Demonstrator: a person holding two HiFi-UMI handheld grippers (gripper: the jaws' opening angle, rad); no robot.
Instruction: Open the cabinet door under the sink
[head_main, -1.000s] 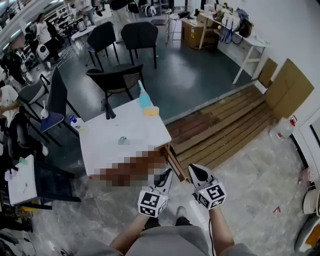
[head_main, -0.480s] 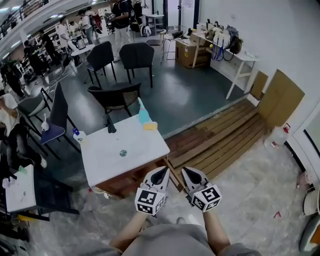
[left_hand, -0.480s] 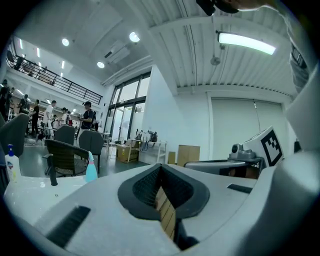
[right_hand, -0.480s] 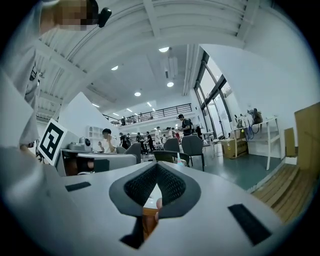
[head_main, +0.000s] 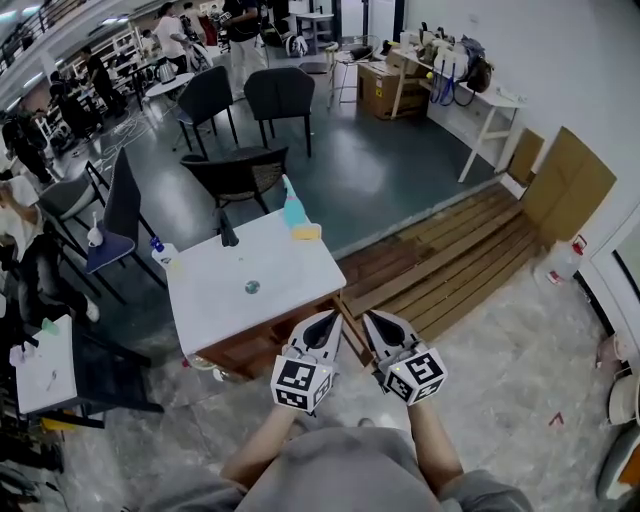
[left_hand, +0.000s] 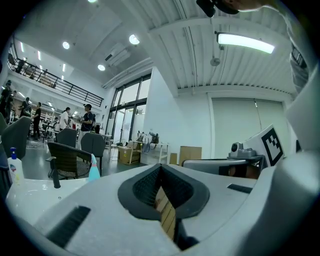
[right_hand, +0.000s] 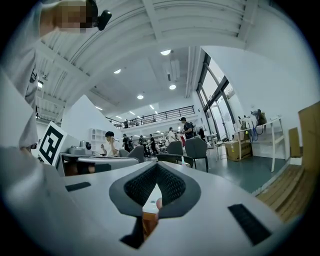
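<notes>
Indoors, a person standing on a marbled floor holds two hand-held grippers out at waist level, side by side, tips pointed toward a sink unit, as seen from the head view. The L gripper has its jaws pressed together w/ nothing between them; only a sliver of plank flooring shows through the gap below the meeting tips. The R gripper is likewise closed tip to tip and empty. The unit has a white top w/ a small drain, a black faucet at its far edge, and a teal spray bottle beside a yellow sponge at the far R corner. The cabinet under the sink shows as a brown wood front facing the person; its door seam and handle are too small to make out. The L gripper hangs near the cabinet's R corner; contact cannot be judged. A wooden plank platform lies to the R, black chairs stand beyond the unit, and other people work in the bkgd.
</notes>
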